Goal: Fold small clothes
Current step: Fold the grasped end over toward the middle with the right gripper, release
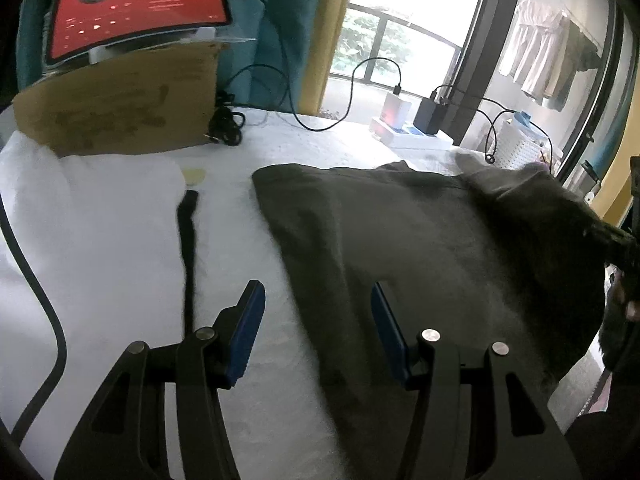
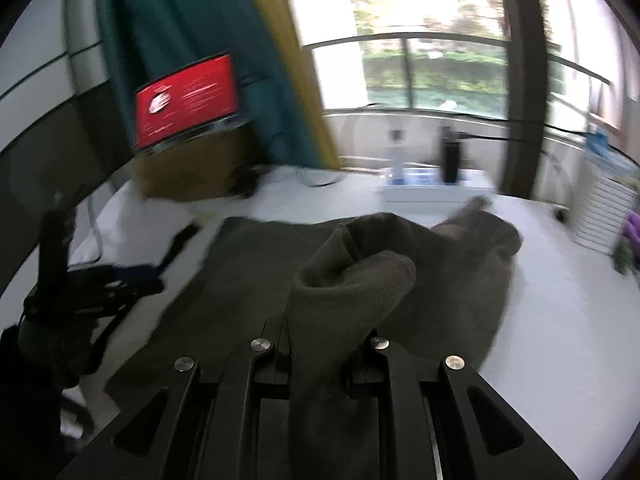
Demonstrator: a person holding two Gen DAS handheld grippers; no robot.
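A dark grey garment [image 1: 400,232] lies spread on the white table [image 1: 248,400]. My left gripper [image 1: 316,292] hovers open over the garment's left edge, and nothing sits between its blue pads [image 1: 248,332]. In the right wrist view the garment [image 2: 248,264] is bunched, with one part pulled up off the table. My right gripper [image 2: 316,336] is shut on that raised fold, which hides its fingertips. The left gripper [image 2: 120,280] shows blurred at the left of that view. The right gripper [image 1: 616,240] appears dark at the right edge of the left wrist view.
A tablet with a red screen [image 1: 140,4] leans on a cardboard box [image 1: 120,108] at the back left. Black cables [image 1: 228,128] and chargers on a white strip [image 1: 416,128] line the back. A white folded cloth [image 1: 100,208] and a black strap [image 1: 188,240] lie left. A white basket [image 1: 516,144] stands right.
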